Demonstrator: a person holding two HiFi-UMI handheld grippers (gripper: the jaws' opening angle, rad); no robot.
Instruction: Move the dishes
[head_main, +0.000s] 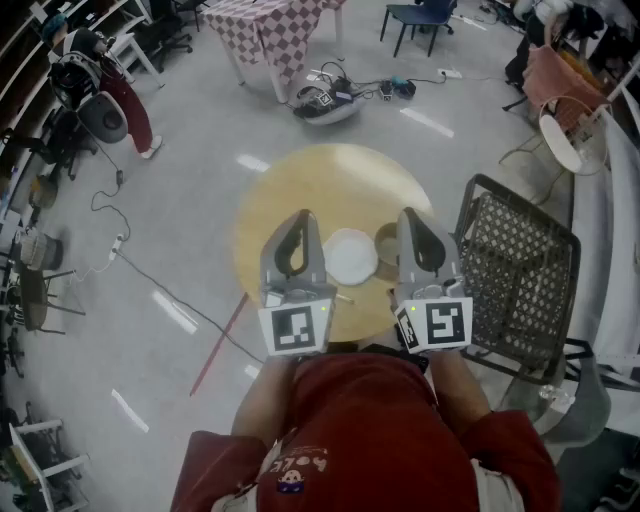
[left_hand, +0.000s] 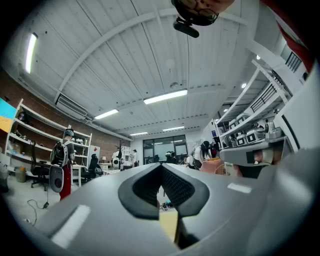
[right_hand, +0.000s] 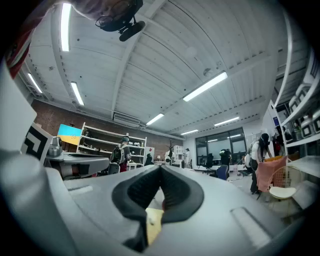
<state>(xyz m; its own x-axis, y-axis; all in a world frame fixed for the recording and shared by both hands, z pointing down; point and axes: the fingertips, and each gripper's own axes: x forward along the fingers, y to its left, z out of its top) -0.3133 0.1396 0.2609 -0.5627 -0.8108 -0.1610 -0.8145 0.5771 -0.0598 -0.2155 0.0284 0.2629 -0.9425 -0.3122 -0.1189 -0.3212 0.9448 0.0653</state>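
Note:
A white plate (head_main: 350, 256) lies on the round wooden table (head_main: 330, 180), near its front edge. Right beside it sits a brownish bowl (head_main: 385, 242), partly hidden behind my right gripper. My left gripper (head_main: 303, 214) hovers just left of the plate, jaws shut and empty. On the bowl's right, my right gripper (head_main: 408, 213) is also shut with nothing in it. In the left gripper view the left gripper (left_hand: 161, 168) points about level across the room, its jaws closed together. The right gripper view shows the right gripper (right_hand: 160, 168) the same way.
A dark metal mesh chair (head_main: 520, 270) stands close on the table's right. Farther off are a checkered table (head_main: 275, 30), a round device (head_main: 325, 103) with cables on the floor, and a person (head_main: 100, 90) at far left. A red stick (head_main: 220, 345) lies left of the table.

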